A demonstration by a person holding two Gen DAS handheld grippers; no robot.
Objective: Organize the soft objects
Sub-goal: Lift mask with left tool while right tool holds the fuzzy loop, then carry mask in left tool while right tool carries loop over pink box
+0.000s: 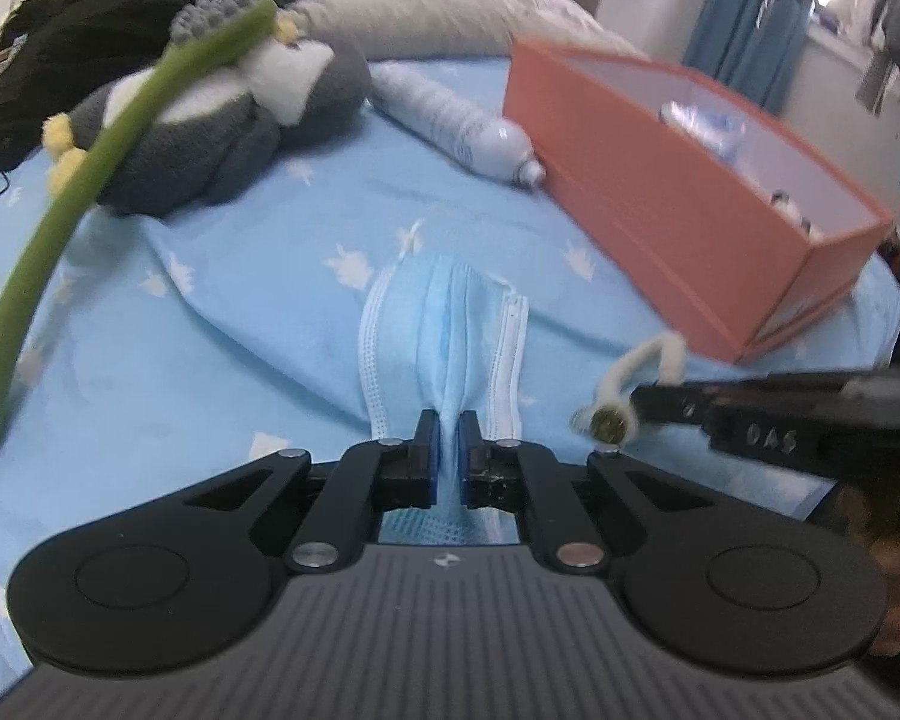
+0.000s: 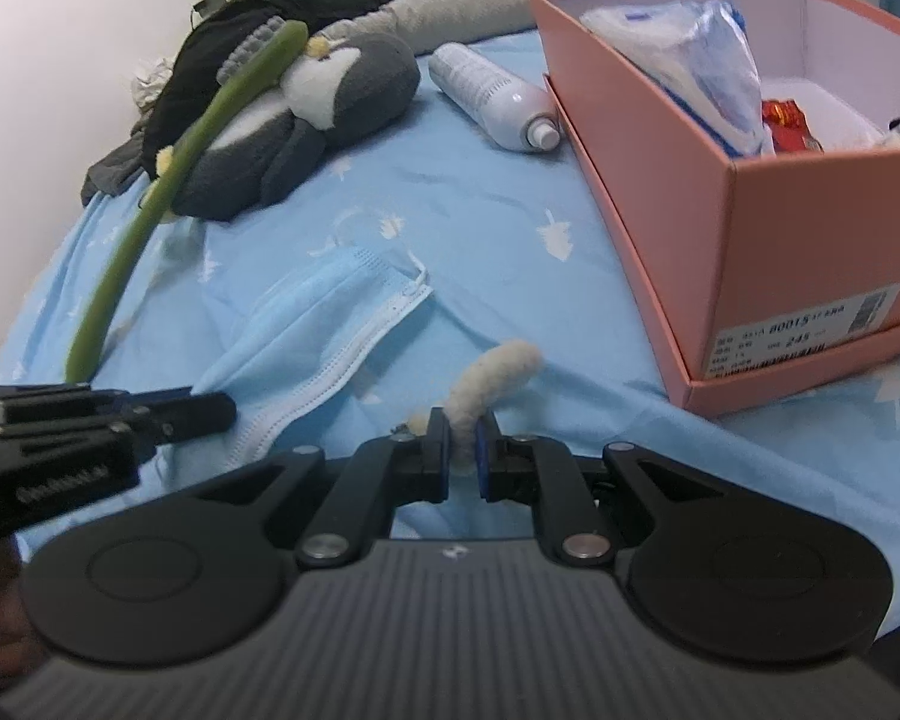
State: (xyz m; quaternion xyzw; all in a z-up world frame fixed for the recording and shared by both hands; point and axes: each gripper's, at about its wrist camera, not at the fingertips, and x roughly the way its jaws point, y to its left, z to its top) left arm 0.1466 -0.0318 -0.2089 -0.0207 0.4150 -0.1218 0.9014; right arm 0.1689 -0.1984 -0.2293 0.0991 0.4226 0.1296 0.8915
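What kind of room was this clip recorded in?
Most likely a bedroom: the work surface is a bed with a light blue patterned sheet, a plush penguin lies beside dark clothes, and a curtained window stands behind.

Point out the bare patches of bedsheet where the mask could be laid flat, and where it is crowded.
Bare bedsheet lies between the face mask, the spray bottle and the pink box. A second patch sits between the mask and the plush penguin. It is crowded toward the head of the bed, where the penguin, green stem and black clothes bunch together.
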